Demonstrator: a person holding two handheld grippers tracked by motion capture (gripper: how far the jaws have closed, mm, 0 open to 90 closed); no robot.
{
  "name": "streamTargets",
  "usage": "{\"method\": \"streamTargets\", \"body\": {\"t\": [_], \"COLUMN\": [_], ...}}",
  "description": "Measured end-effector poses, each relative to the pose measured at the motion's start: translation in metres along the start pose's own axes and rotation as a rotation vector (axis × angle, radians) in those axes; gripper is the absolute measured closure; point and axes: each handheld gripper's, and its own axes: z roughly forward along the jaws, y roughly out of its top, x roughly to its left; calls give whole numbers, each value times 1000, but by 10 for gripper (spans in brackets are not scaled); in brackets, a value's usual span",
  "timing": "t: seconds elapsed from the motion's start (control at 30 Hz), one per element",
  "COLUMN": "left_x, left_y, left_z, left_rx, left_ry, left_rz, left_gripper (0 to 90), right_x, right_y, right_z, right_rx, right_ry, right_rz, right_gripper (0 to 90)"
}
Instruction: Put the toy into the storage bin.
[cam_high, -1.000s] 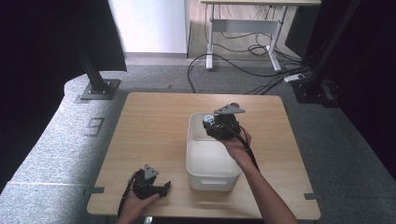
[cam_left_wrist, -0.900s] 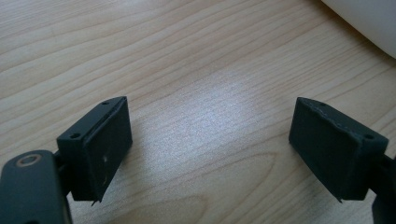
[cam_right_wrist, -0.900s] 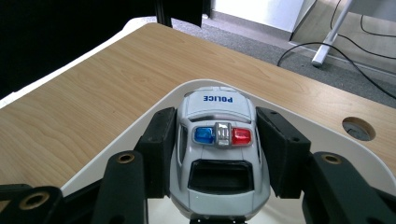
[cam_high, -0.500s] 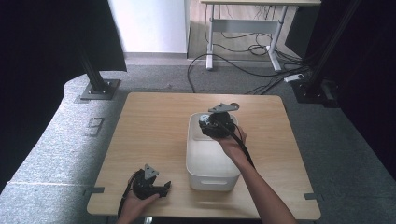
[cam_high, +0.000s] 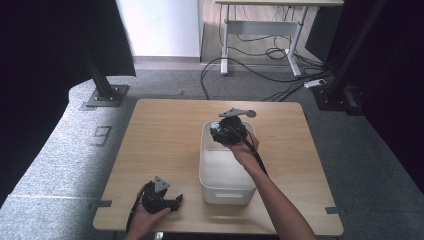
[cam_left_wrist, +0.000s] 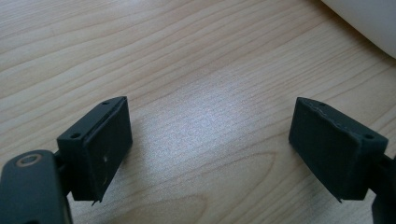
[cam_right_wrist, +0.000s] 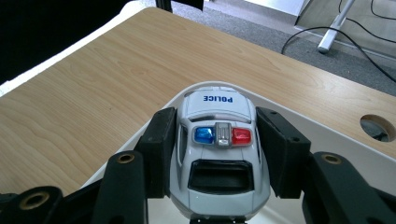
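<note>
A white toy police car (cam_right_wrist: 218, 142) with blue and red roof lights sits clamped between the two black jaws of my right gripper (cam_right_wrist: 217, 149), its pads pressing on both sides. In the high view this right gripper (cam_high: 227, 132) hovers over the far end of a white plastic bin (cam_high: 226, 170). The bin's rim (cam_right_wrist: 299, 121) curves just beyond the car. My left gripper (cam_high: 167, 202) rests near the table's front edge, left of the bin. Its jaws stand wide open over bare wood (cam_left_wrist: 210, 135) with nothing between them.
The wooden table (cam_high: 165, 135) has a round cable hole (cam_right_wrist: 377, 127) at its far right. A corner of the white bin (cam_left_wrist: 369, 18) lies just beyond my left gripper. Floor cables and a desk frame (cam_high: 260, 35) lie behind the table.
My right gripper, holding the car, has shifted slightly left over the far end of the bin. The left gripper has stayed where it was.
</note>
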Motion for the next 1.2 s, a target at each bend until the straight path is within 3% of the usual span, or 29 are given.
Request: {"method": "streamTargets", "body": {"t": [0.57, 1.2], "left_x": [0, 0], "left_y": [0, 0], "left_z": [0, 0], "left_rx": [1, 1], "left_ry": [0, -2], "left_rz": [2, 2], "left_gripper": [133, 133], "right_x": [0, -5], "right_y": [6, 2], "right_z": [17, 43], "right_rx": [24, 93], "right_ry": [-13, -31], "right_rz": [20, 36], "right_gripper": [501, 502]}}
